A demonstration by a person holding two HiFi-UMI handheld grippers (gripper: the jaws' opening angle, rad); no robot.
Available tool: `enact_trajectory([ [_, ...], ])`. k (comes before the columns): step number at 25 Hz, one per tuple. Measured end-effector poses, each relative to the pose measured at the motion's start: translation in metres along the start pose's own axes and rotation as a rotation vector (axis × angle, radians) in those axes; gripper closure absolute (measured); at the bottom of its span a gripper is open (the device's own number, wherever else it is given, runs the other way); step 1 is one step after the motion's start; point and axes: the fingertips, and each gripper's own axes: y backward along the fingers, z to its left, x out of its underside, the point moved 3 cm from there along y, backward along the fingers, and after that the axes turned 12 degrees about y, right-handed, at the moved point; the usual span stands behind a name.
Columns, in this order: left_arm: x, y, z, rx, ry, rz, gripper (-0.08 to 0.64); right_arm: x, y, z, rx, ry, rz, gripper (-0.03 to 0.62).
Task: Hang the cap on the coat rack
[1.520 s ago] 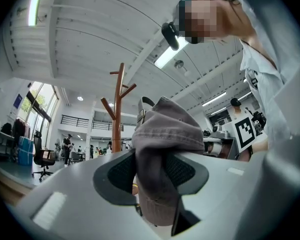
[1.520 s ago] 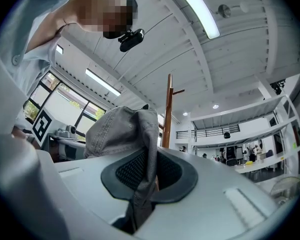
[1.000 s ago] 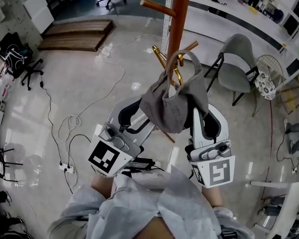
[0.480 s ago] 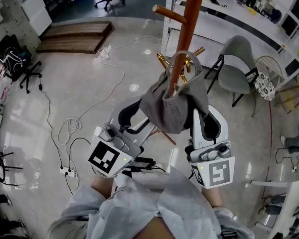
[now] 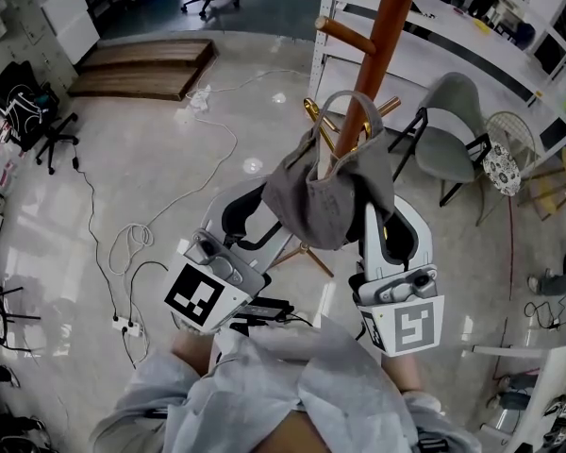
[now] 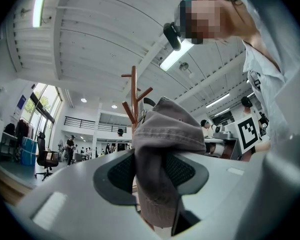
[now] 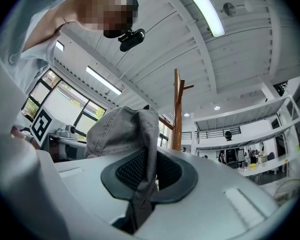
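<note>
You hold both tools side by side below the cap (image 5: 325, 201), jaws pointing up and away from your chest. Your left hand-held gripper (image 5: 257, 217) is clamped on the cap's left edge, with a thick fold of cloth pinched between its pads. Your right hand-held gripper (image 5: 385, 223) grips the cap's right edge, a thin fold running down through its narrow jaws. Your forearms, in pale sleeves (image 5: 264, 390), sit close together beneath the cap.

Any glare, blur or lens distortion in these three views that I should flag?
Head view: sharp, barrel-distorted at the edges, soft glare patches on the glossy pale floor. Left gripper view: heavy fisheye with black corners; the grey fabric cap looms close but is legible. Right gripper view: same fisheye; the white ceiling strip light is blown out.
</note>
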Motion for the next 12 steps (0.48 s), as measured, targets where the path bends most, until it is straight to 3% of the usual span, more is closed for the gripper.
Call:
enact_trajectory([
  [3,-0.013,0.000,0.017,0.001,-0.010,-0.087,0.388,-0.002,-0.015,0.005,0.000,0.008,0.000,0.554],
  [7,-0.027,-0.001,0.035,0.010,-0.021,-0.125,0.388,-0.007,-0.035,0.009,0.001,0.019,-0.007,0.554],
  [12,-0.031,-0.005,0.046,0.002,-0.019,-0.099,0.388,-0.012,-0.049,0.006,0.000,0.034,-0.014,0.554],
])
